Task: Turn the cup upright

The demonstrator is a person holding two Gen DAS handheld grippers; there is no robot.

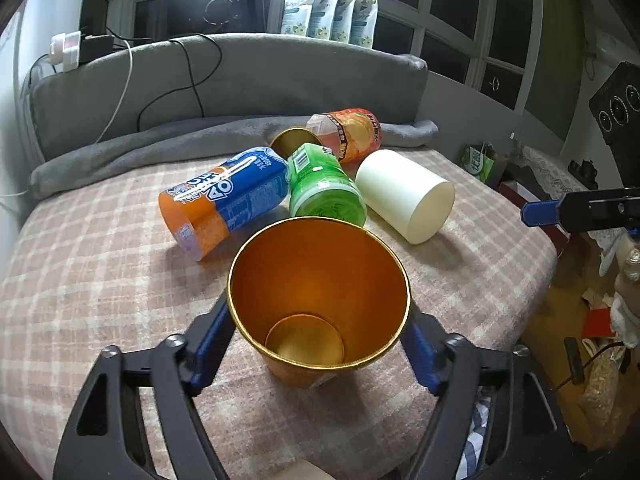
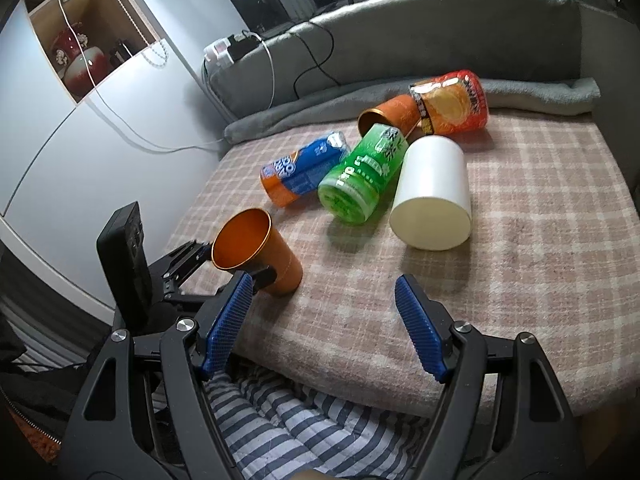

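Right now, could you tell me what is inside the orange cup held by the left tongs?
The orange cup looks empty: only its shiny wall and round bottom show. The left tongs grip it.

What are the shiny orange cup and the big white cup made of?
The orange cup, held in the left gripper, looks like metal: glossy inside, with a thin gold rim. The white cup, lying on its side, looks like matte plastic or paper; I cannot tell which.

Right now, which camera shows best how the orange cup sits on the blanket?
The right wrist view: it shows the orange cup from the side, tilted, its base on the plaid blanket, the left tongs closed around it. The left wrist view looks into its mouth and hides the base.
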